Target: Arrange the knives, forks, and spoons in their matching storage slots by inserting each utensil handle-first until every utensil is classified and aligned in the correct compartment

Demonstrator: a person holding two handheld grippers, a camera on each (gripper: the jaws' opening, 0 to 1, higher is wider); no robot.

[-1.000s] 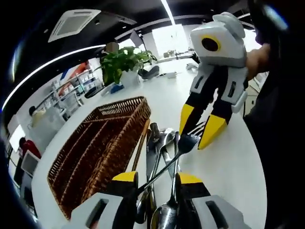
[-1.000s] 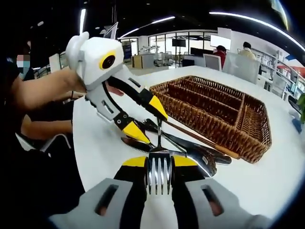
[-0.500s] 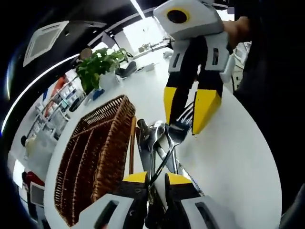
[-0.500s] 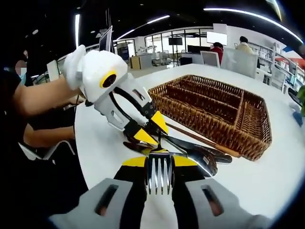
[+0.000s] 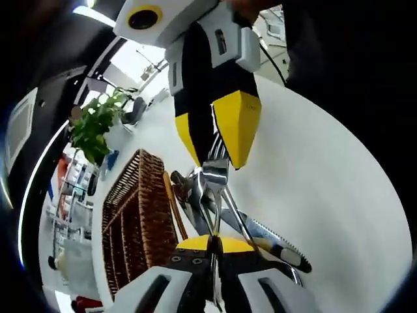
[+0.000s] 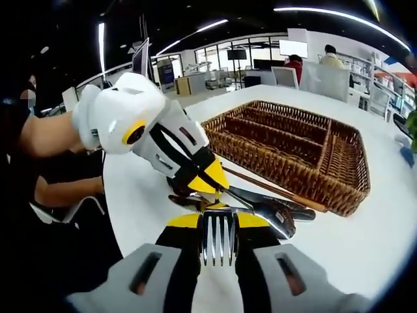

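The right gripper [image 6: 217,220] holds a fork [image 6: 217,238] by its head, tines pointing back toward the camera, its yellow fingers [image 6: 185,221] pressed in on either side. The left gripper [image 5: 212,244] has its fingers [image 5: 232,244] nearly together around the fork's thin handle – it appears to pinch it, though the contact itself is hard to make out. In the right gripper view the left gripper [image 6: 207,184] comes in from the left, tips down at the fork's handle, over a pile of cutlery [image 6: 273,212] on the white surface [image 6: 352,248]. A serrated knife [image 5: 267,236] lies in that pile. The wicker tray [image 6: 293,153] – divided into long compartments – sits just beside the pile, with a chopstick [image 6: 277,189] along its near wall. A plant [image 5: 94,124] stands farther back.
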